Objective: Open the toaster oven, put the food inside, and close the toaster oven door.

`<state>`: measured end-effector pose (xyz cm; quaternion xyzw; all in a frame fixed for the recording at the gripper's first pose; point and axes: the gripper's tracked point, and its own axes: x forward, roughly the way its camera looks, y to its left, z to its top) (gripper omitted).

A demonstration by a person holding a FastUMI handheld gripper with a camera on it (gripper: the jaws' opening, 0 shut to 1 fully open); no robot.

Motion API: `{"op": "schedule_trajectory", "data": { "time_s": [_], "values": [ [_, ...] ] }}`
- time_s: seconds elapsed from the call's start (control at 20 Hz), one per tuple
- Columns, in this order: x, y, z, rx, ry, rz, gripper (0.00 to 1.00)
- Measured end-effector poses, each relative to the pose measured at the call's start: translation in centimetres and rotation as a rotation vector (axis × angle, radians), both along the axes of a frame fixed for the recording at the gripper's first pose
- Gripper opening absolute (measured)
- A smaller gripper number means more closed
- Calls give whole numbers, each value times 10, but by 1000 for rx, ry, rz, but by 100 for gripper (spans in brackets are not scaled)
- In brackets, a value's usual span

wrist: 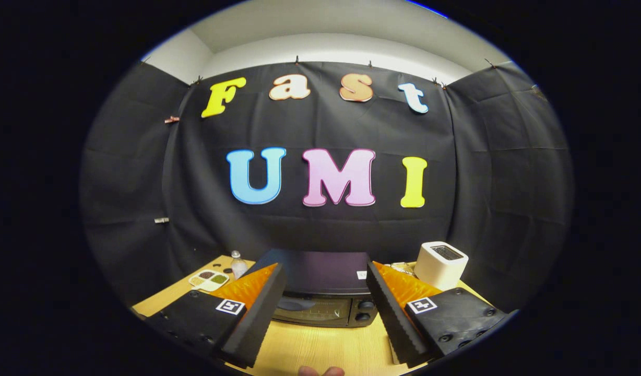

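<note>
A black toaster oven (320, 282) stands on the wooden table (320, 347), just beyond my fingers. Its glass door (310, 309) is closed, with two knobs (363, 310) at its right side. My gripper (325, 271) is held high and open, one finger to each side of the oven, with nothing between the fingers. I cannot make out the food for the oven.
A white pop-up toaster (440, 263) stands to the right of the oven. To the left are a small bottle (238, 264) and a divided white dish (209, 280) with seasonings. Fingertips of a person's hand (320, 371) show below the gripper.
</note>
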<state>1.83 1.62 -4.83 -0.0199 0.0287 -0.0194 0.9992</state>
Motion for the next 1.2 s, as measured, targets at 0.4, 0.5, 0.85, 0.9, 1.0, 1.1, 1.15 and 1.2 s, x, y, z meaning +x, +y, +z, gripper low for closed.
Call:
{"op": "schedule_trajectory", "data": {
  "time_s": [0.4,0.5,0.85,0.9,1.0,1.1,1.15,1.2],
  "values": [
    [83,38,-68,37,53,-62,97],
    [100,45,-85,40,82,-67,97],
    [133,55,-143,44,185,-105,97],
    [130,56,-145,63,179,-114,98],
    [133,56,-145,65,160,-113,98],
    [131,57,-146,51,161,-115,98],
    [128,56,-148,50,168,-114,98],
    [126,57,-149,52,168,-115,98]
  ]
}}
